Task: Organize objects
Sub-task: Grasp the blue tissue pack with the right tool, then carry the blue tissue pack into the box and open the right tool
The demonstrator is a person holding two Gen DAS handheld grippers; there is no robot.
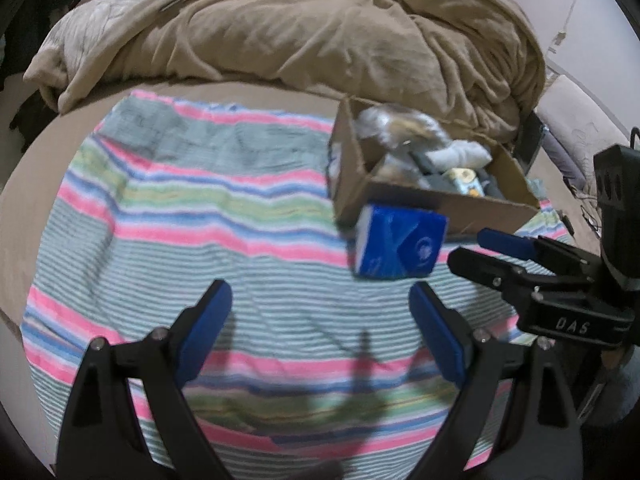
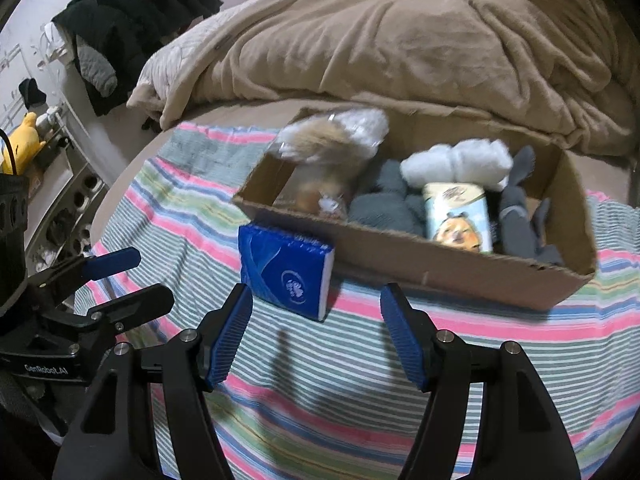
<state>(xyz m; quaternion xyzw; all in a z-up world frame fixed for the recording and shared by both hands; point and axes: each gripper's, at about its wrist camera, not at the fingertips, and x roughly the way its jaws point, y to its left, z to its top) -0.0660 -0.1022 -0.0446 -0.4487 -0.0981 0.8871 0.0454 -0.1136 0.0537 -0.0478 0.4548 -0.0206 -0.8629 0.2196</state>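
Right wrist view: right gripper (image 2: pixel 316 304) spread wide, nothing betw. fingers, just short of blue tissue pack (image 2: pixel 286 270), which leans on near wall of cardboard box (image 2: pixel 440 272) on striped cloth (image 2: pixel 520 360). Left gripper (image 1: pixel 320 308) also spread, empty, over cloth.

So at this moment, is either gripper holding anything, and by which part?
Nothing is held. The left gripper and the right gripper are both open, and the blue tissue pack leans untouched against the cardboard box.
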